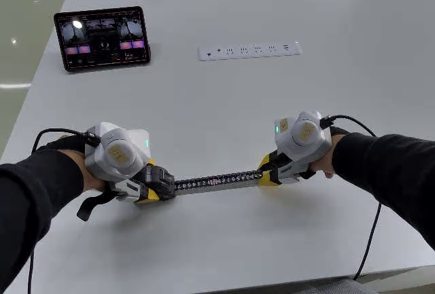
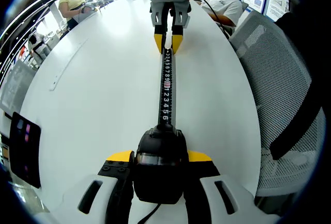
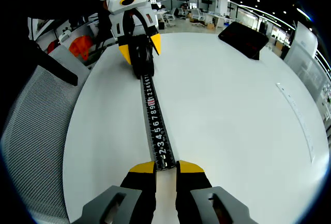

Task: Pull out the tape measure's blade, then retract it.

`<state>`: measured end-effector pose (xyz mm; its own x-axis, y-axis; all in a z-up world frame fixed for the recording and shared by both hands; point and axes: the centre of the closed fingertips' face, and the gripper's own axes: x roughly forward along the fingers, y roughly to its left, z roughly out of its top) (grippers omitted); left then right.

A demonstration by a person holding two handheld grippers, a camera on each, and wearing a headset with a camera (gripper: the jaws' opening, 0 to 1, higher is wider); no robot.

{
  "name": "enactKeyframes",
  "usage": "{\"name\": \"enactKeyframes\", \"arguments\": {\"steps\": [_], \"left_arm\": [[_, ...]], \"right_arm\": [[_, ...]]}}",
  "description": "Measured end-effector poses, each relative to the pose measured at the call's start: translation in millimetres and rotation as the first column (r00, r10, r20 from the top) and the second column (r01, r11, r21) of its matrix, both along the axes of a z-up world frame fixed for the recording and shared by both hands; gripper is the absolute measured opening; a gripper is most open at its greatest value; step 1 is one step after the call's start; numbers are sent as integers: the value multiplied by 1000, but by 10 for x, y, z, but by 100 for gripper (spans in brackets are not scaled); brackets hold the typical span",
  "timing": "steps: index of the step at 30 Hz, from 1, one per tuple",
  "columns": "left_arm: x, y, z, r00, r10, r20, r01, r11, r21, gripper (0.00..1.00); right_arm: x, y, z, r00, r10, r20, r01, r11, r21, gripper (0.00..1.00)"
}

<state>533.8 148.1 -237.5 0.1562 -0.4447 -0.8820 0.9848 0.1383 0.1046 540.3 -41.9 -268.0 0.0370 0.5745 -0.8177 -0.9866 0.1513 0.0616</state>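
Gripping case (image 2: 160,167) with left claw (image 1: 153,189), lower left; pinching blade (image 1: 216,181) tip with right claw (image 1: 270,174), right of centre, just over desk (image 1: 224,117). Likely thin springy steel: kinks, whips back. Hold tip firm, feed slowly.

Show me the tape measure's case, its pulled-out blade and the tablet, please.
tape measure case (image 2: 160,167), left gripper view, the black top of its body.
blade (image 3: 154,125), right gripper view, midway along the numbered strip.
tablet (image 1: 102,37), head view, middle of its lit screen.

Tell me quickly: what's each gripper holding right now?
Left gripper: shut on the tape measure case.
Right gripper: shut on the blade, at its tip end.
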Motion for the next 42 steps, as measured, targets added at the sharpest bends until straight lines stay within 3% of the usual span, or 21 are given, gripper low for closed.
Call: {"name": "enactKeyframes", "arguments": {"steps": [42], "left_arm": [[0,-5,-15,1000,-3,3,3,1000,3,32]], "right_arm": [[-40,-226,-3,1000,-1,-5,1,1000,-25,10]]}}
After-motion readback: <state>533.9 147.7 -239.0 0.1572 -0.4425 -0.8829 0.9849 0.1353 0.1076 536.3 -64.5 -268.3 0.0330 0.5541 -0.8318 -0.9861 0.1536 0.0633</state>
